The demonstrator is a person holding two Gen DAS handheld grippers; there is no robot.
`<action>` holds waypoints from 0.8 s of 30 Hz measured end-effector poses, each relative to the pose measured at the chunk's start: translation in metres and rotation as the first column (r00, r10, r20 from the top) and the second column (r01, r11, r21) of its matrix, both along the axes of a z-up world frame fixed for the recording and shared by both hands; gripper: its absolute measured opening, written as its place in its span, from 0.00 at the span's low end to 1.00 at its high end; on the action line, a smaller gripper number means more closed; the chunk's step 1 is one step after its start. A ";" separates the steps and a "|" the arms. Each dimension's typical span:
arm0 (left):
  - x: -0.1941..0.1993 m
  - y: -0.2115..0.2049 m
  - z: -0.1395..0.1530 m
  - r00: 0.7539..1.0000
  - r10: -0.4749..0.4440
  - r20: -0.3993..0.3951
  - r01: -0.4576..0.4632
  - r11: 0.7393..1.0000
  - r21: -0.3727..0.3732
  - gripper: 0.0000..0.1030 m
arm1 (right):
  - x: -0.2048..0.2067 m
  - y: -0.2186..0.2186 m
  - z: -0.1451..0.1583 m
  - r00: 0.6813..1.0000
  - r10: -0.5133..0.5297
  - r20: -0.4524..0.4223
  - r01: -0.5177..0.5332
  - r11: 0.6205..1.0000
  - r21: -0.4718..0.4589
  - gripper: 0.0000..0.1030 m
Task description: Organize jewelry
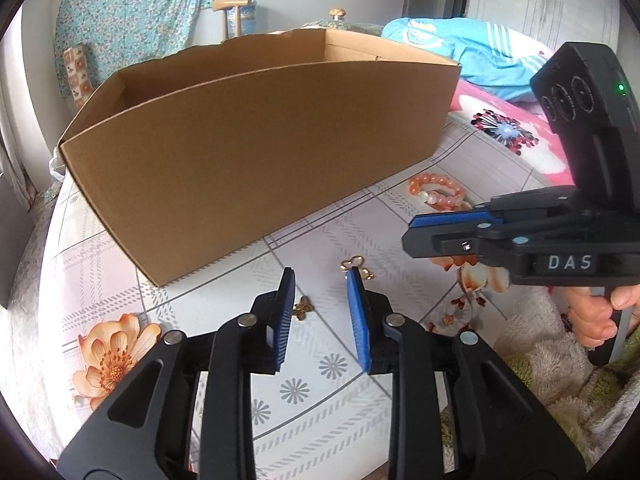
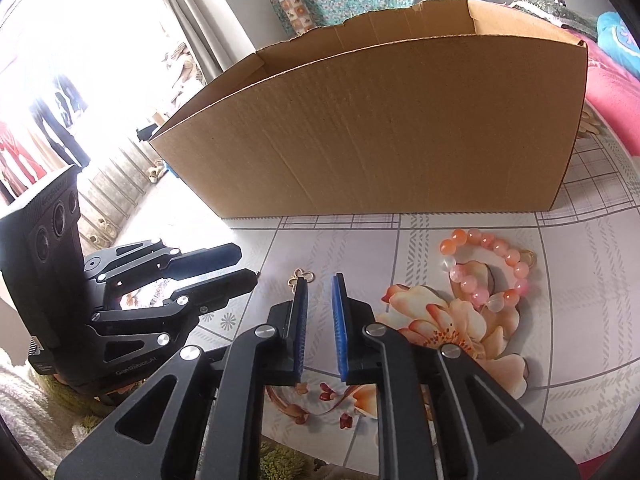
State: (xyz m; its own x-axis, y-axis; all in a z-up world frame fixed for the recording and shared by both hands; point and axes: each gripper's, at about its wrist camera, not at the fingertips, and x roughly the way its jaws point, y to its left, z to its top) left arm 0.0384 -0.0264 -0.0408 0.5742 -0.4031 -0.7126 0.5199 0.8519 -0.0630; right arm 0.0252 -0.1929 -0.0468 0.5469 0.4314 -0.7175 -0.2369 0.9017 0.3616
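Looking into the cardboard box [image 1: 256, 136] across the upper middle of both views, we see only plain brown inner walls; its floor is hidden, so we cannot tell what it holds. Its far rim is torn and ragged. In front of it, on the tabletop [image 1: 320, 380] with its flowered, checked plastic cover, lies the jewelry. A bracelet [image 2: 490, 264] of smooth round orange and pink beads, with a few clear ones, sits at the right of the right wrist view, near the box wall. A small gold flower-shaped piece [image 1: 303, 307] lies just beyond our left hand-held gripper [image 1: 320, 280], and a second gold charm [image 1: 354, 266] touches the tip of its right finger. Both grippers stand apart, nothing between their ribbed blue pads; the right hand-held gripper [image 2: 320, 280] has the narrower gap.
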 end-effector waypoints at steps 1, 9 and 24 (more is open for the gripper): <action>-0.001 -0.004 0.001 1.000 -0.021 0.002 0.021 1.000 -0.001 0.25 | 0.000 -0.001 -0.001 1.000 0.008 0.003 -0.008 1.000 -0.001 0.13; 0.003 -0.040 -0.006 0.987 -0.163 -0.001 0.162 0.979 0.120 0.25 | -0.008 -0.009 0.002 0.998 0.047 0.042 -0.047 0.999 -0.006 0.13; 0.026 -0.041 -0.009 0.957 -0.280 -0.072 0.289 0.942 0.173 0.26 | -0.009 -0.020 -0.004 0.996 0.069 0.049 -0.071 0.997 0.038 0.13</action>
